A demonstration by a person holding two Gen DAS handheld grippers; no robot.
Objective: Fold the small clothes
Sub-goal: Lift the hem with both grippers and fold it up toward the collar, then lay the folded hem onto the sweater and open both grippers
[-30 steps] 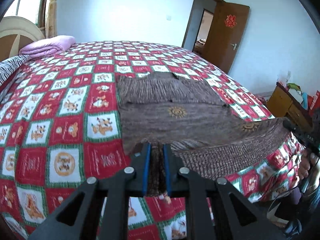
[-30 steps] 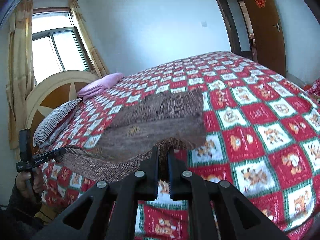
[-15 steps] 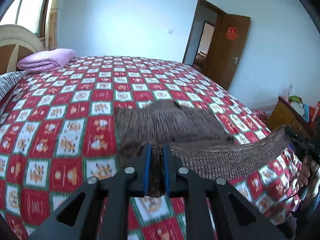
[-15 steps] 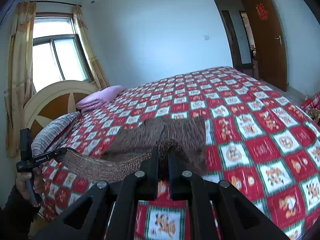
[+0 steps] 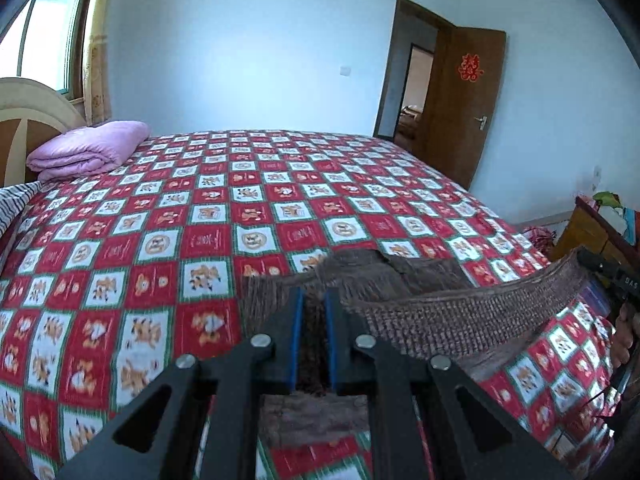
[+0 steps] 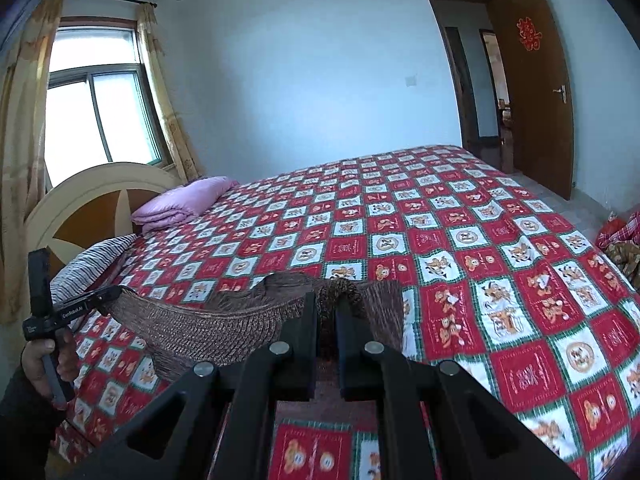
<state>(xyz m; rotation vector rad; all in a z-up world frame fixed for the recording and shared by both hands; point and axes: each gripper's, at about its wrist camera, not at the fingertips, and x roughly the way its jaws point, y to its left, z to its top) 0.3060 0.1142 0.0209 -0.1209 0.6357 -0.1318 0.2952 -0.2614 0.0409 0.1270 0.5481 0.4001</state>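
Folding the brown knit garment (image 5: 460, 312) over.
Your left gripper (image 5: 313, 308) and right gripper (image 6: 326, 308) each pinch a hem corner; keep the edge taut and level.

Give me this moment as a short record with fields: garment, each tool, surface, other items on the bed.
garment: brown knit garment, edge stretched between both tools, far part lying on the bed
left tool: shut on the garment edge
right tool: shut on the garment edge
surface: bed with red checked cover
other items: folded lilac quilt near the headboard
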